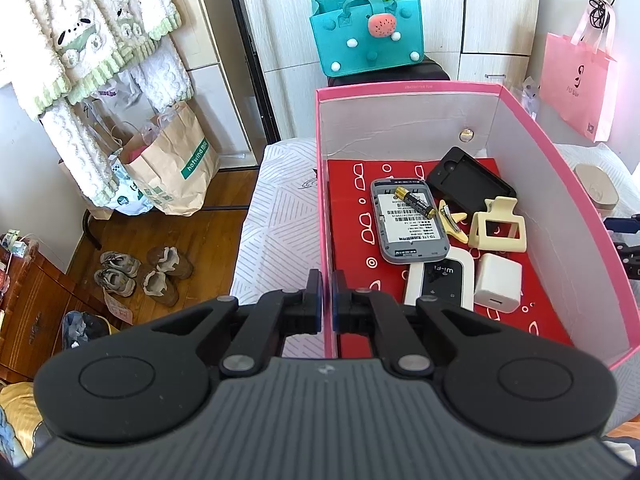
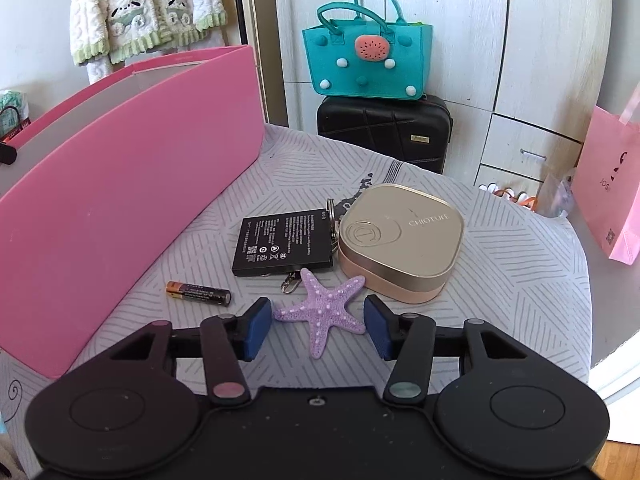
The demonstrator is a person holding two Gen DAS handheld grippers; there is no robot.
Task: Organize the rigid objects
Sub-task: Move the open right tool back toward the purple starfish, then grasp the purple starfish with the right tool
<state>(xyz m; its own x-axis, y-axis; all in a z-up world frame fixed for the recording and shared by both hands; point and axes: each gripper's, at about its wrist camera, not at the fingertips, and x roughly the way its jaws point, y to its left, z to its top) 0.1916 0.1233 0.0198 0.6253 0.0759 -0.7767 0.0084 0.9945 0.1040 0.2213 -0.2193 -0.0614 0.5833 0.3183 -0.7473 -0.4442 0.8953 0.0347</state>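
Observation:
A pink box (image 1: 560, 184) stands on the bed; its wall also shows in the right wrist view (image 2: 120, 184). Inside lie a grey router (image 1: 404, 220) with a battery (image 1: 414, 202) on it, a black case (image 1: 470, 180), a cream hair claw (image 1: 498, 226), a white charger (image 1: 498, 288) and a white Wi-Fi device (image 1: 440, 280). My left gripper (image 1: 327, 292) is shut on the box's left wall. My right gripper (image 2: 318, 326) is open around a purple starfish (image 2: 322, 314). Beyond lie a black flat battery (image 2: 286, 242), an AA battery (image 2: 199, 293), a keyring (image 2: 291, 280) and a gold compact (image 2: 400, 236).
A teal felt bag (image 2: 366, 60) sits on a black suitcase (image 2: 384, 128) behind the bed. A pink paper bag (image 2: 612, 208) hangs at the right. Paper bags (image 1: 172, 172) and shoes (image 1: 140, 276) lie on the wooden floor at the left.

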